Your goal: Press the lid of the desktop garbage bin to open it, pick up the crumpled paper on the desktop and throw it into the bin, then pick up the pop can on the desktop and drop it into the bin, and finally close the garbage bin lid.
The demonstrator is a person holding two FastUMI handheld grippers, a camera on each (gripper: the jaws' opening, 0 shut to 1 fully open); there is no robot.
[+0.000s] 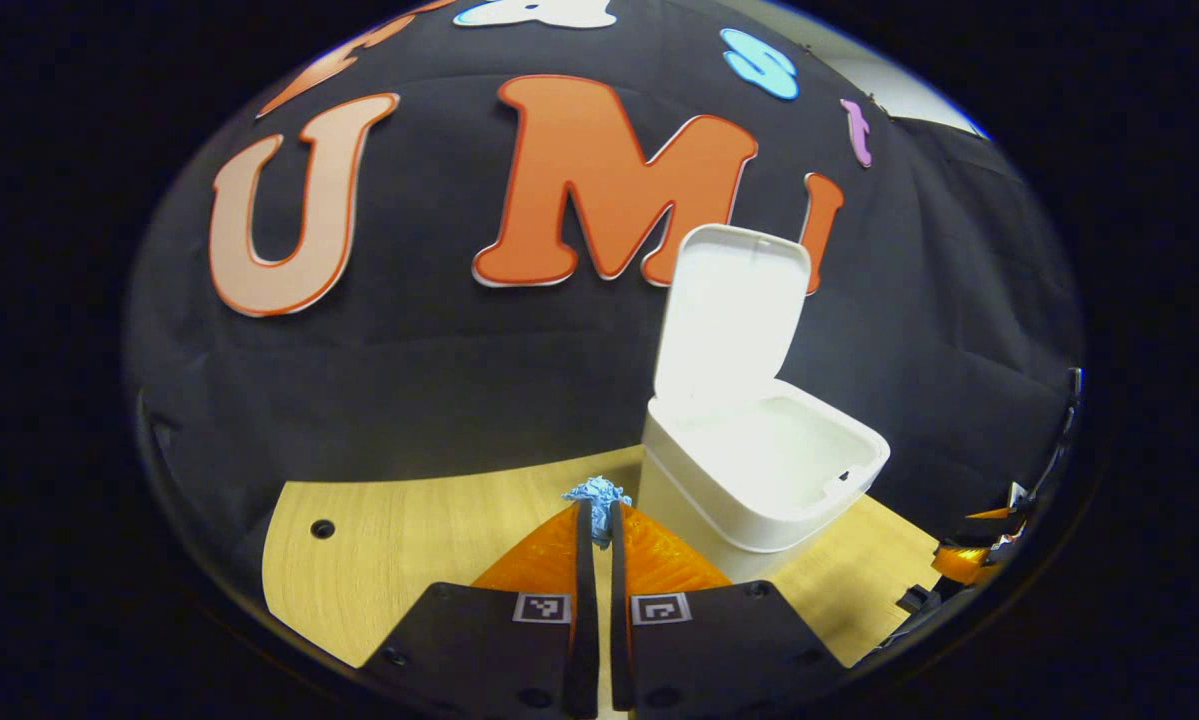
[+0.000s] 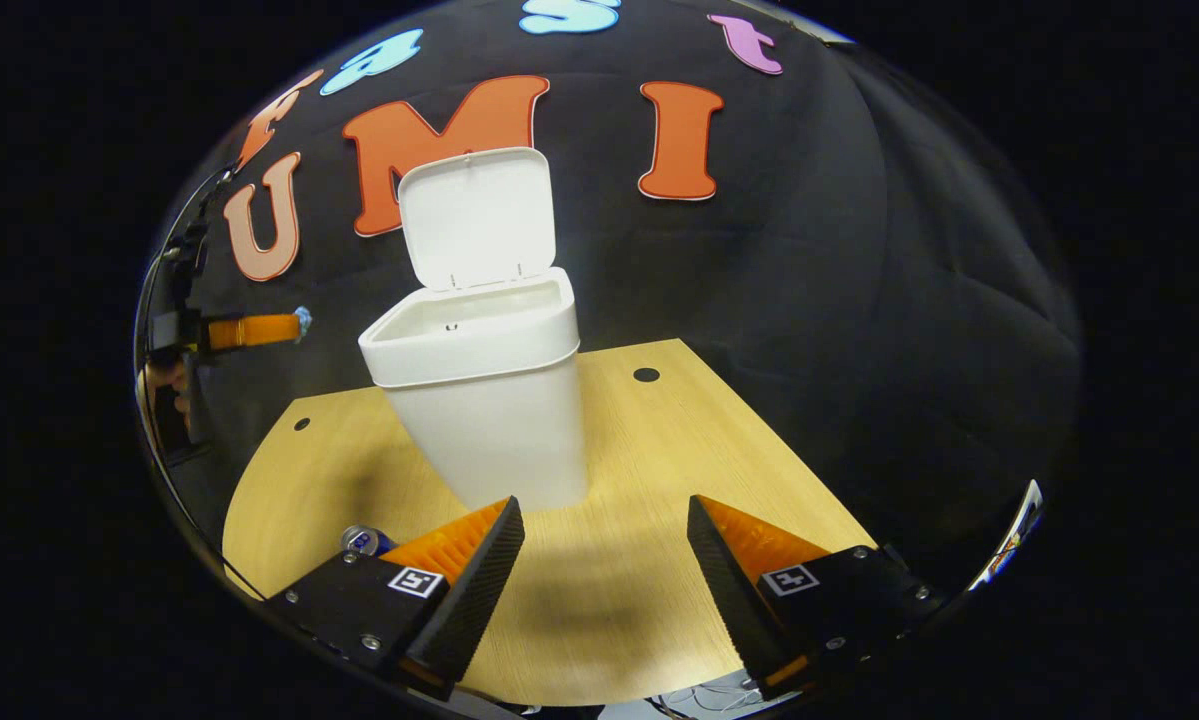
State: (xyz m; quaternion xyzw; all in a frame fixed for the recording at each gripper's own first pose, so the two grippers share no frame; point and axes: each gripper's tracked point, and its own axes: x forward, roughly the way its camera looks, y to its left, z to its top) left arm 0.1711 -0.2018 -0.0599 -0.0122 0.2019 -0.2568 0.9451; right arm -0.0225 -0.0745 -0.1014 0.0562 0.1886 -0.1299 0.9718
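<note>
The white garbage bin [image 1: 759, 480] stands on the wooden desktop [image 1: 399, 560] with its lid [image 1: 734, 315] swung up. My left gripper [image 1: 599, 515] is shut on the crumpled blue paper [image 1: 597, 494], held above the desk just left of the bin's rim. In the right gripper view the bin [image 2: 484, 400] stands at centre with its lid [image 2: 476, 217] up, and the left gripper [image 2: 294, 325] hangs to its left with the paper [image 2: 303, 321] at its tips. My right gripper [image 2: 604, 530] is open over the desk in front of the bin. The pop can [image 2: 364, 541] lies beside its left finger.
The desktop [image 2: 659, 440] has small round holes [image 2: 646, 375] near its back edge and ends at the black cloth wall. A person's hand [image 2: 164, 385] shows at the far left of the right gripper view. The right gripper [image 1: 989, 545] sits at the far right of the left gripper view.
</note>
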